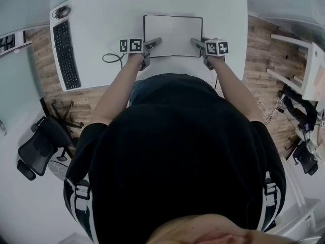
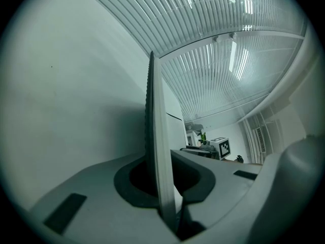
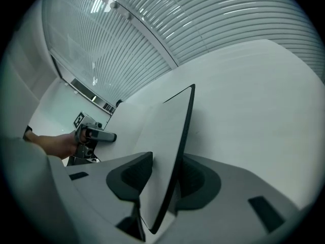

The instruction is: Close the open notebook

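An open notebook (image 1: 172, 34) with a dark cover and blank pages lies flat on the white table (image 1: 101, 14), in front of the person. My left gripper (image 1: 156, 41) is at its near left corner, shut on the left block of pages and cover (image 2: 155, 136), which stands edge-on between the jaws (image 2: 167, 187). My right gripper (image 1: 195, 41) is at the near right corner. Its jaws (image 3: 162, 179) stand open around the thin right cover and page (image 3: 170, 131), with a gap on the page side. The left gripper (image 3: 94, 134) shows across the notebook in the right gripper view.
A black keyboard (image 1: 66, 55) lies along the table's left side, with a coiled cable (image 1: 109, 59) near the left gripper. A black office chair (image 1: 40, 146) stands on the floor at the left. White furniture (image 1: 304, 65) stands on the wood floor at the right.
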Demonstrator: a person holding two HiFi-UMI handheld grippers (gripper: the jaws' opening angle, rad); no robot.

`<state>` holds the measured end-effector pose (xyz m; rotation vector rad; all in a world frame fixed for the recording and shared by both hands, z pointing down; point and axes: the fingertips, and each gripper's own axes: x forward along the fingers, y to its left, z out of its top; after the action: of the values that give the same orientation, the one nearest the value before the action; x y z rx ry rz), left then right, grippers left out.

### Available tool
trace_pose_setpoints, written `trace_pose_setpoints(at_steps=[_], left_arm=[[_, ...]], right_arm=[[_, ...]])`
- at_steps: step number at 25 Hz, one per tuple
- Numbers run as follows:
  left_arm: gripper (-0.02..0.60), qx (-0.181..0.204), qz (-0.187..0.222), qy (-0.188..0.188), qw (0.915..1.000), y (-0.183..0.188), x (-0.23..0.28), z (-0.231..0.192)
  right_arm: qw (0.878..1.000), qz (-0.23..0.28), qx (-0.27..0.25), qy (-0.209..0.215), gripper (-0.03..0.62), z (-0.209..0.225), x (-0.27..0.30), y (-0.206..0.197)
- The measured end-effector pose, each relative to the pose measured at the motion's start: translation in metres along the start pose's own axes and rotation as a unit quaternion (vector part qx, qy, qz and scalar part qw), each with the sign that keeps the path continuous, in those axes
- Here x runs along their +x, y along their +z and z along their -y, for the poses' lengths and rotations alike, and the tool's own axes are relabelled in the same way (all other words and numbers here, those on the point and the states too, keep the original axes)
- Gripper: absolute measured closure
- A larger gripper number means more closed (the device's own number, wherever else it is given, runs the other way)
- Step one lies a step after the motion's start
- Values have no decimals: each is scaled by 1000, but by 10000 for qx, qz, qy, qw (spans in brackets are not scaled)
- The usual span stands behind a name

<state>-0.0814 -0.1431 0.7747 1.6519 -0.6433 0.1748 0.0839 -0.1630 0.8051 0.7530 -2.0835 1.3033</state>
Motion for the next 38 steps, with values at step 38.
trace_pose_setpoints(at_steps=[38], left_arm=[[497,446,71,302,9985,8,-4,2]], right_arm=[[9939,-143,-829,-711,546,24,-25,-24]])
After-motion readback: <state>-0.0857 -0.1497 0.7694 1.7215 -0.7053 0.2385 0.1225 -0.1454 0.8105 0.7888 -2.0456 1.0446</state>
